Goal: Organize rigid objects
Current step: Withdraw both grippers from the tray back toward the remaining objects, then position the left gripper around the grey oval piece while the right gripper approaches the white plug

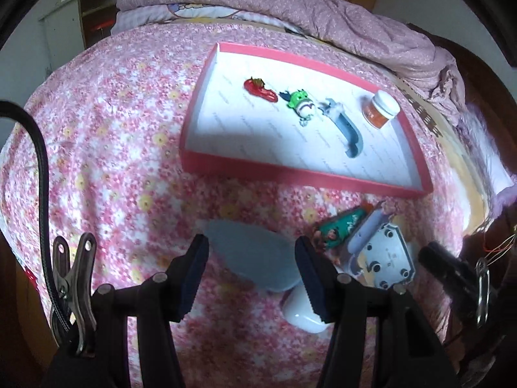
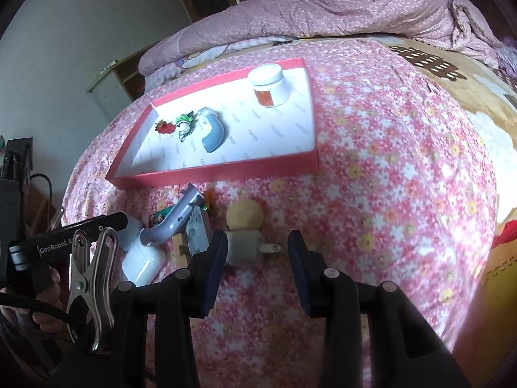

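Downward-tilted left claw (image 1: 252, 278) agape over bedspread (image 1: 129, 161), right claw (image 2: 257, 268) likewise

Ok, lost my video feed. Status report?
Left gripper open over blue-grey oval piece. Right gripper open near plug-in night light. Four items in red tray. Path to tray unobstructed.

Jar (image 1: 381, 108) in tray (image 1: 300, 174), on bed (image 1: 113, 129)
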`<control>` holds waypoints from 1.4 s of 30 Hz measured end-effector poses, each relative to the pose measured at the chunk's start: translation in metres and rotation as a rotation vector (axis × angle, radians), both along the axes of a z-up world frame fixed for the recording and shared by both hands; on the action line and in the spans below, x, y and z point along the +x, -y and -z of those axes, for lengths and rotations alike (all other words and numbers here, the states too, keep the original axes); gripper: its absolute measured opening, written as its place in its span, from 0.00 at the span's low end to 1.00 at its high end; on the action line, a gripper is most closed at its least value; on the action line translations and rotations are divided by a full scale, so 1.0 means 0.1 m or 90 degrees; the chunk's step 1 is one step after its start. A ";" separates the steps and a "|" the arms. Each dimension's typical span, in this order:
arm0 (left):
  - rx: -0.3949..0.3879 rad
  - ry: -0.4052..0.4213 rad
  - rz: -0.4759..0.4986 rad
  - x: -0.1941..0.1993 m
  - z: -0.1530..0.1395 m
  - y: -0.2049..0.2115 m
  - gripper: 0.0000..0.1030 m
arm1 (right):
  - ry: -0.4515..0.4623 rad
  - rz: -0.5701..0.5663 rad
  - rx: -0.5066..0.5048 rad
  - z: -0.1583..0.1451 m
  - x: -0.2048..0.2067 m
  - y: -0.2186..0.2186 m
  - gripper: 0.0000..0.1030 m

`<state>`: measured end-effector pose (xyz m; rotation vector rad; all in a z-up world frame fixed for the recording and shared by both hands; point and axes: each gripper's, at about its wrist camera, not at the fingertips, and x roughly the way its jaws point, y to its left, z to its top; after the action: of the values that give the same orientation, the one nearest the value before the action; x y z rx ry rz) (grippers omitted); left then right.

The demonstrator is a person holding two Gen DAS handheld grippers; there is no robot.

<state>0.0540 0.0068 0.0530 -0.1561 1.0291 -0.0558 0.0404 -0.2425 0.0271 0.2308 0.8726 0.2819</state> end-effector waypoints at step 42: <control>0.102 0.049 0.066 -0.13 0.31 0.13 0.73 | -0.017 -0.041 -0.030 0.17 0.07 -0.15 0.44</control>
<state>0.0414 -0.0059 0.0222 0.0456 0.9602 -0.0727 0.0473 -0.2272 0.0104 0.1631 0.9136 0.3192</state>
